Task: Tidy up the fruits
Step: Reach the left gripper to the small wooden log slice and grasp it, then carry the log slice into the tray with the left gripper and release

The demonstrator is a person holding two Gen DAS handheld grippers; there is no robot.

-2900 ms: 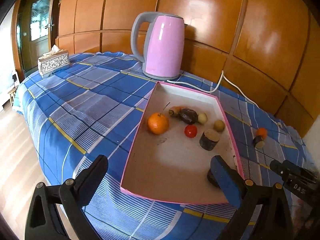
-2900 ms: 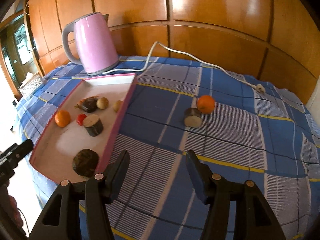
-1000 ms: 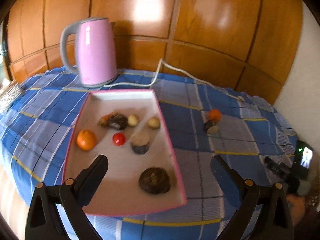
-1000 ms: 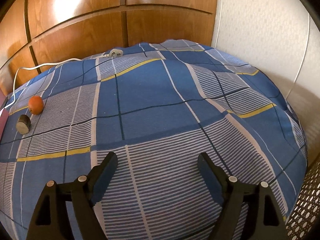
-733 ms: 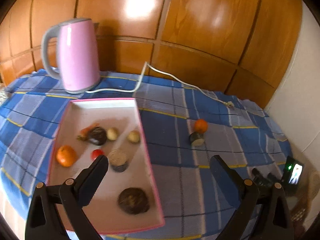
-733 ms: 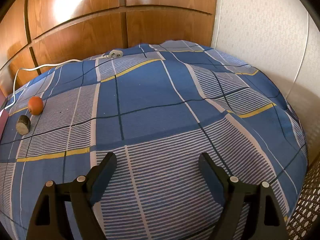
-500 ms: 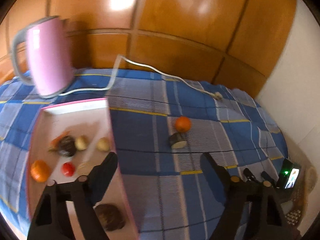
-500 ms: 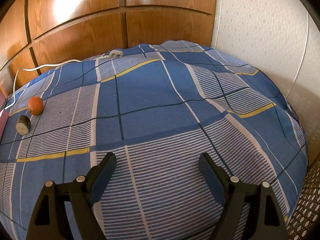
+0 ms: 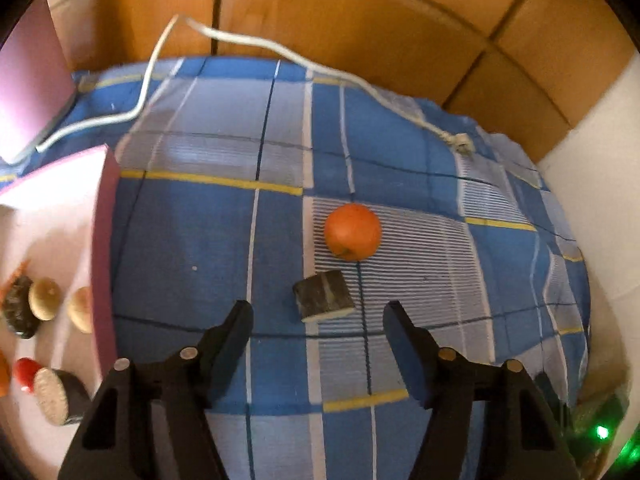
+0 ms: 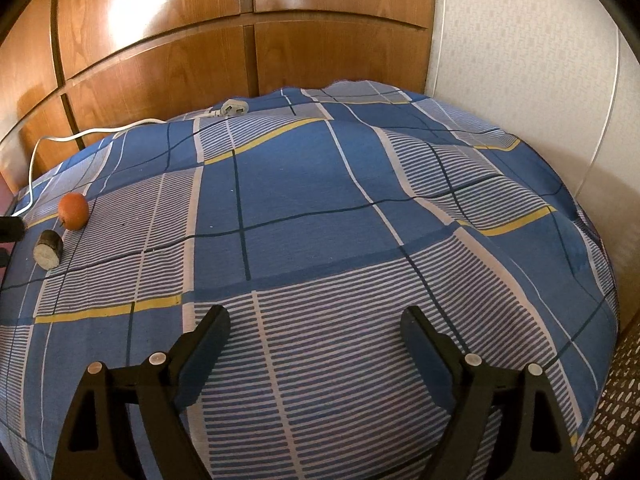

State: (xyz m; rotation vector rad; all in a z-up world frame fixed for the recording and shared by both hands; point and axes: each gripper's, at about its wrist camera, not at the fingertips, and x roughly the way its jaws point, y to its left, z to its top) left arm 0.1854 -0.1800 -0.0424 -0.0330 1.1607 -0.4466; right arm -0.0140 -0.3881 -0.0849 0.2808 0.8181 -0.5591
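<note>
An orange [image 9: 352, 232] and a dark cut fruit piece [image 9: 323, 296] lie on the blue checked cloth [image 9: 200, 232], right of the pink-rimmed tray [image 9: 105, 240]. My left gripper [image 9: 318, 316] hovers just before the cut piece, its jaws closing with nothing between the pads. The tray holds several fruits, among them another cut piece [image 9: 60, 396] and a small red one [image 9: 26, 372]. My right gripper [image 10: 316, 320] stands open over bare cloth, its jaws opening slightly. In the right wrist view the orange [image 10: 73, 211] and the cut piece [image 10: 49, 249] lie far left.
A pink kettle [image 9: 28, 80] stands at the back left, and its white cord [image 9: 280, 50] runs along the wooden wall to a plug [image 9: 460, 142]. A device with a green light [image 9: 600, 432] sits at the lower right. A white wall [image 10: 520, 80] borders the right side.
My left gripper swung right from above the tray toward the orange and cut piece, dipped lower, and its jaws narrowed. The right gripper stayed where it was.
</note>
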